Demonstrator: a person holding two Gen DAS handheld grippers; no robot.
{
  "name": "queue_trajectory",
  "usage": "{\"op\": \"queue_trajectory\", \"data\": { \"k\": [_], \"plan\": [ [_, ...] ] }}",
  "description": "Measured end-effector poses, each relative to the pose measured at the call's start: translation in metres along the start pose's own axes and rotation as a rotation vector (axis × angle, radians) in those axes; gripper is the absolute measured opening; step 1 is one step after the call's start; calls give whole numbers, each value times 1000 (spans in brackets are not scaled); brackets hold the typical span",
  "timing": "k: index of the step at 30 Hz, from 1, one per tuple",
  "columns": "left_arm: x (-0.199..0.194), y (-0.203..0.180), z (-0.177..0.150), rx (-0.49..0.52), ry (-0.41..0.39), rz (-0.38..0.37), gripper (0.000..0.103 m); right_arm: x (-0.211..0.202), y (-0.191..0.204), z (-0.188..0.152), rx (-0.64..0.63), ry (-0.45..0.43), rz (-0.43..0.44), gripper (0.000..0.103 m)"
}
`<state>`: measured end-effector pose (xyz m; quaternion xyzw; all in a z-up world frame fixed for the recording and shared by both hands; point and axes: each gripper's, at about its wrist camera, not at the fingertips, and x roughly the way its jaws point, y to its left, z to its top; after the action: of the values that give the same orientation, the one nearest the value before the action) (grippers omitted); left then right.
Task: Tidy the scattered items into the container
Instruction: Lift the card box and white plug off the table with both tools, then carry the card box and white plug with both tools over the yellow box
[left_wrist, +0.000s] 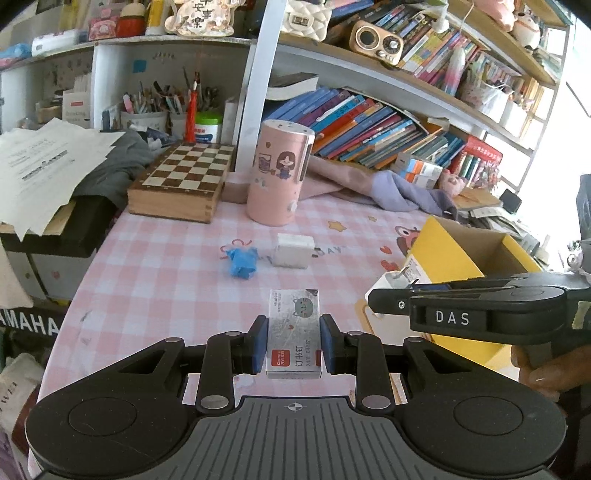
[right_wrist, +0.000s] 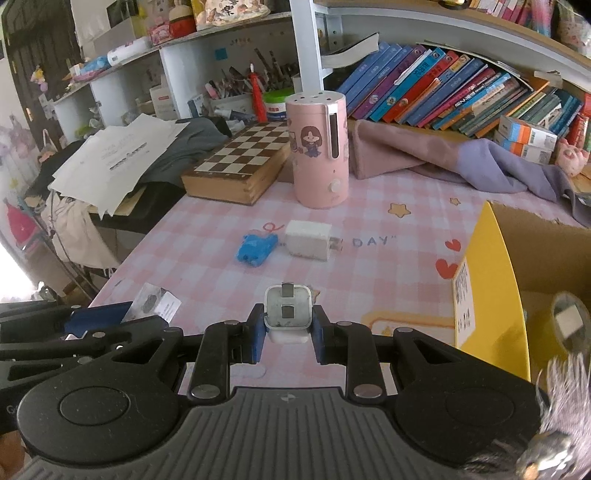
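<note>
I count two black hand-held grippers, left (left_wrist: 294, 345) and right (right_wrist: 287, 334) | two white plug-in chargers, one held (right_wrist: 287, 314), one on the desk (right_wrist: 308, 240) | one silver staple box (left_wrist: 294, 334) | one crumpled blue item (right_wrist: 256, 248) | one yellow cardboard box (right_wrist: 491, 295) | one pink cylindrical humidifier (right_wrist: 320, 147) | one wooden chessboard case (right_wrist: 240, 166)

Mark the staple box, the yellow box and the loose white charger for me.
staple box (left_wrist: 293, 332), left wrist view, on its printed top face.
yellow box (right_wrist: 487, 280), right wrist view, on its yellow outer wall.
loose white charger (right_wrist: 308, 240), right wrist view, on its side face.
</note>
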<state>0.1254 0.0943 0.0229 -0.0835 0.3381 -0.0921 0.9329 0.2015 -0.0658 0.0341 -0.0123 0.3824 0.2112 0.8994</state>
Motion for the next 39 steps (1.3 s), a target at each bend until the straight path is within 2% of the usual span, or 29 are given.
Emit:
{"op": "queue_trajectory", "data": {
  "k": [20,29,39],
  "plan": [
    [-75,-18,-62,7,3,-56,28,-75,31,-83,50,-11,-26,24],
    [-82,-31,-81,26,37,-122,28,-100,28,-121,97,21,-63,24],
    [-72,-55,-83,86,68,-207,28,-120,12,-138,161,15,-139,24]
  ]
}}
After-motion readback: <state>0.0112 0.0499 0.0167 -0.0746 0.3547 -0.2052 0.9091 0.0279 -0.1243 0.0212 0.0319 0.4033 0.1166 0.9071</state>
